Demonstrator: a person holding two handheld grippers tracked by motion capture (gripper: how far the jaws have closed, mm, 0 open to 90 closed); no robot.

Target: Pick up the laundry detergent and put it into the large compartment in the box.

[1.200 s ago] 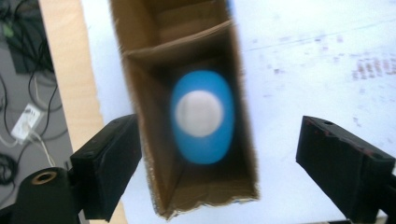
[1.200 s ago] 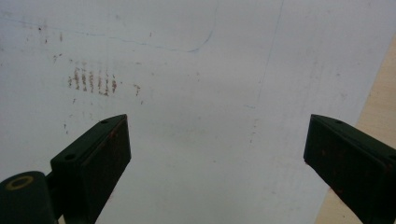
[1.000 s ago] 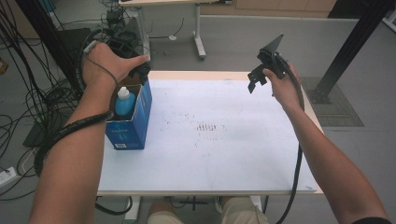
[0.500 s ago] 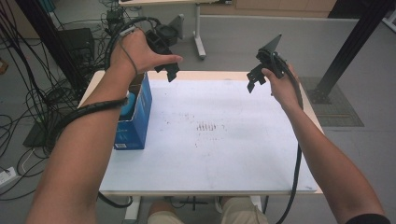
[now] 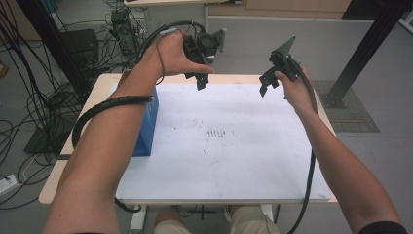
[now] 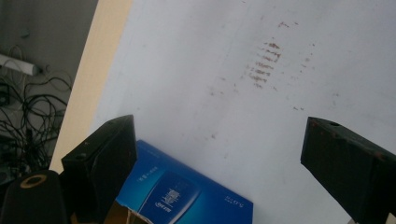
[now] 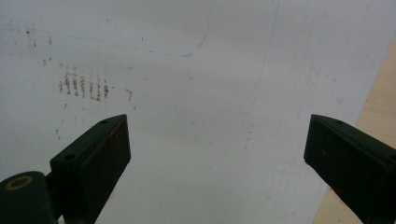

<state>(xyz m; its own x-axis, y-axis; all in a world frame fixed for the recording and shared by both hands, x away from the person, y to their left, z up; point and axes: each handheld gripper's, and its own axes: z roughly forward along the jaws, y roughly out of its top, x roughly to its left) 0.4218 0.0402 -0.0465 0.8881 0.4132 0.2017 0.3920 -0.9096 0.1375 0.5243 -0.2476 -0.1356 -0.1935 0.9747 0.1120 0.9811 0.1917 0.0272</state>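
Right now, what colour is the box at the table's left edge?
Blue, with white print; the box shows best in the left gripper view.

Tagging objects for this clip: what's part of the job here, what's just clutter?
In play:
- blue box
- left gripper, jaws open, just been opening, nothing between them
- right gripper, jaws open

Lying about:
- white mat with brown smudges
- floor cables
- black frame post

The person's left forearm [image 5: 114, 141] hides most of the blue box [image 5: 147, 124]; its contents cannot be told.
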